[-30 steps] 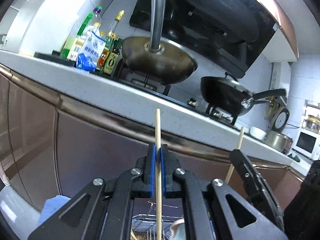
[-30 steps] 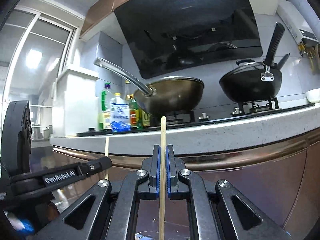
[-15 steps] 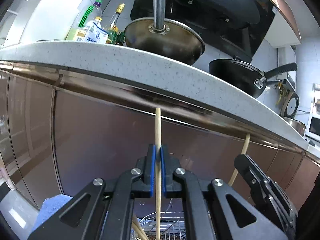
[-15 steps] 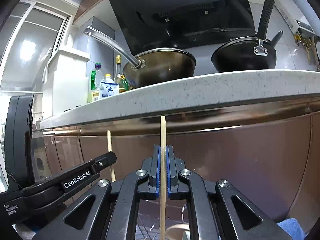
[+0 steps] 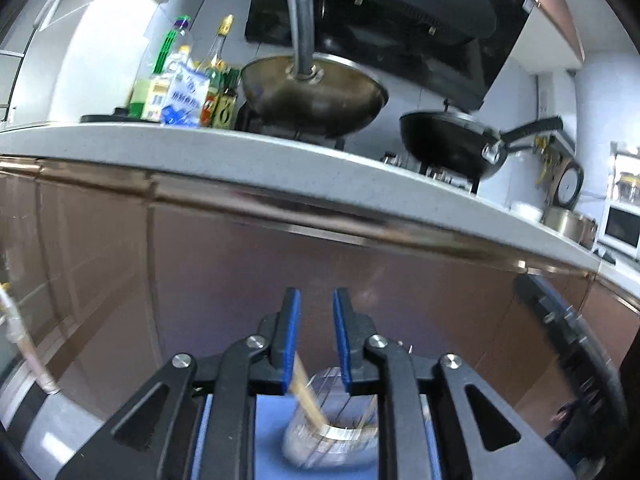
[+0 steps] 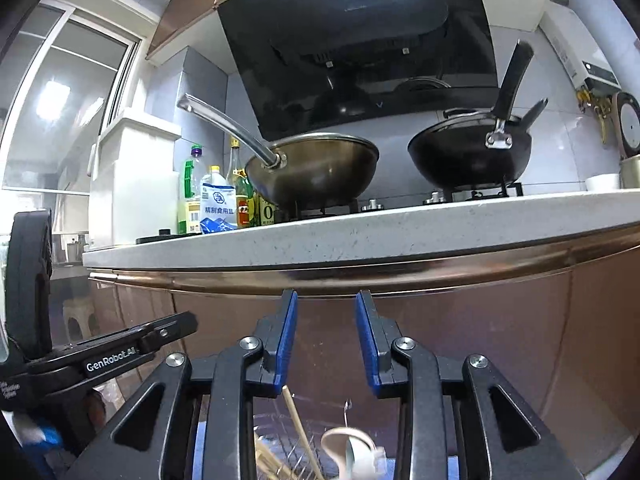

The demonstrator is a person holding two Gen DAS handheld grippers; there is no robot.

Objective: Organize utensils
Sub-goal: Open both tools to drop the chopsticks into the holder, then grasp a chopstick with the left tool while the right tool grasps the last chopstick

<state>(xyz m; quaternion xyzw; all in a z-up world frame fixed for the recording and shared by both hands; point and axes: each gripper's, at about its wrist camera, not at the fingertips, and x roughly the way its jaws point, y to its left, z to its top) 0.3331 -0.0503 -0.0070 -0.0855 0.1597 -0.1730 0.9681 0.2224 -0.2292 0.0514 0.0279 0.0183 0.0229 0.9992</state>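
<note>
My left gripper [image 5: 316, 300] is open and empty, its blue pads apart. Below it a wooden chopstick [image 5: 306, 398] leans in a wire utensil holder [image 5: 332, 436] that stands on a blue mat; the holder is blurred. My right gripper [image 6: 326, 302] is open and empty too. Below it, wooden chopsticks [image 6: 296, 420] stand in the wire holder [image 6: 280, 456] beside a white spoon [image 6: 344, 440]. The left gripper's body [image 6: 100, 356] shows at the left of the right wrist view.
A grey countertop [image 6: 360, 236] over brown cabinet fronts [image 5: 240, 280] fills the view ahead. On it stand a steel wok [image 6: 316, 172], a black pan [image 6: 472, 156] and several bottles [image 6: 218, 204]. A black range hood [image 6: 356, 48] hangs above.
Both grippers opened and let go of their chopsticks, which dropped into the wire holder below. Both views tilted up, so more of the countertop shows.
</note>
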